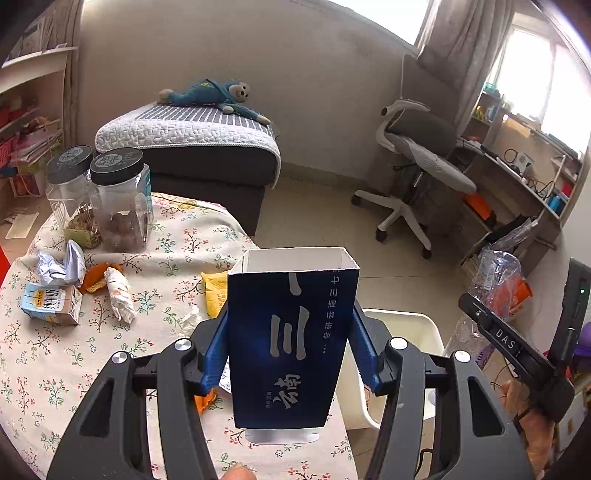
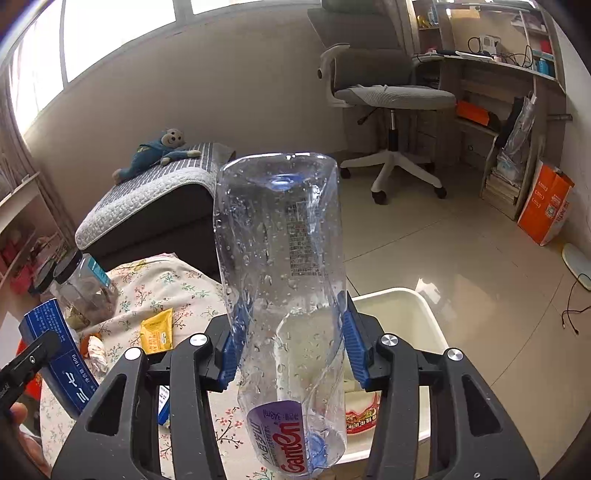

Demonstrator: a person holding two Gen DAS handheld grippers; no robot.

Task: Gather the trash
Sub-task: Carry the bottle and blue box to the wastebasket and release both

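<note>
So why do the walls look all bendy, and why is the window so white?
Left wrist view: the fisheye lens curves the wall, and daylight washes out the window. Right wrist view: same bending; the window glares and the floor shines.

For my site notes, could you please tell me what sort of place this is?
Probably a lived-in home room: a daybed with a stuffed monkey, an office chair by a cluttered desk, and a floral-clothed table.
</note>
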